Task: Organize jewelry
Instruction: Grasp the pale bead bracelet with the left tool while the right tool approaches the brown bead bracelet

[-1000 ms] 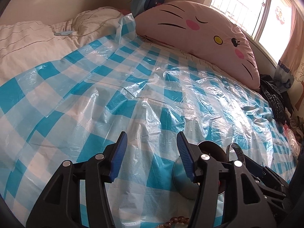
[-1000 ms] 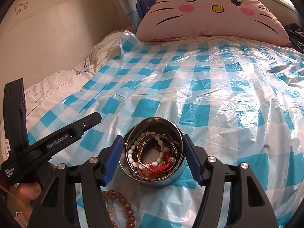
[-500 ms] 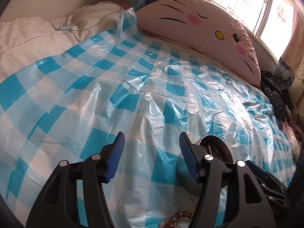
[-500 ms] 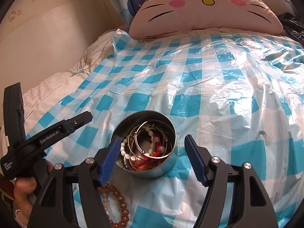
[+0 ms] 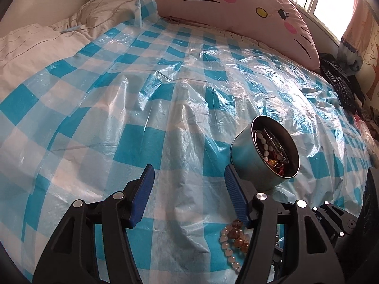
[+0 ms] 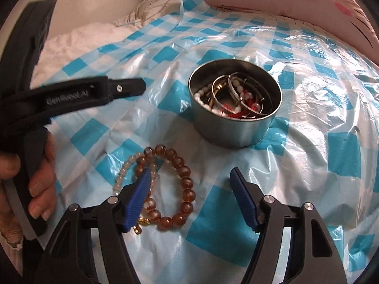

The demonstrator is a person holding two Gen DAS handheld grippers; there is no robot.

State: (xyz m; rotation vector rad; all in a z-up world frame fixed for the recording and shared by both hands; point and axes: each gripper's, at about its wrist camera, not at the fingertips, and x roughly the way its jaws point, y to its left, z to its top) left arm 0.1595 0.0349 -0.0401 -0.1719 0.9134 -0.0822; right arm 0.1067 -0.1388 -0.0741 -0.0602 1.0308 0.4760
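Observation:
A round metal tin (image 6: pixel 234 127) stands on the blue-checked plastic sheet (image 6: pixel 315 161), holding pearl strands, metal bangles and something red. In front of it lie a brown bead bracelet (image 6: pixel 183 184) and a paler bead bracelet (image 6: pixel 124 172), overlapping. My right gripper (image 6: pixel 189 177) hovers open over them; its left finger hides part of both, and nothing is gripped. In the left wrist view the tin (image 5: pixel 251 161) sits just right of my open, empty left gripper (image 5: pixel 188 175), with the bead bracelets (image 5: pixel 233 234) low beside its right finger.
A large pink cat-face cushion (image 5: pixel 236 11) lies along the far edge under the window. A cream quilt (image 5: pixel 30 45) is bunched at the left, dark clothing (image 5: pixel 341 85) at the right. A person's hand (image 6: pixel 40 177) holds the left gripper's handle.
My right gripper has drawn back from around the tin and tipped downward, so both bracelets now lie at its fingers. The left gripper widened slightly and shifted, bringing the tin fully into its view.

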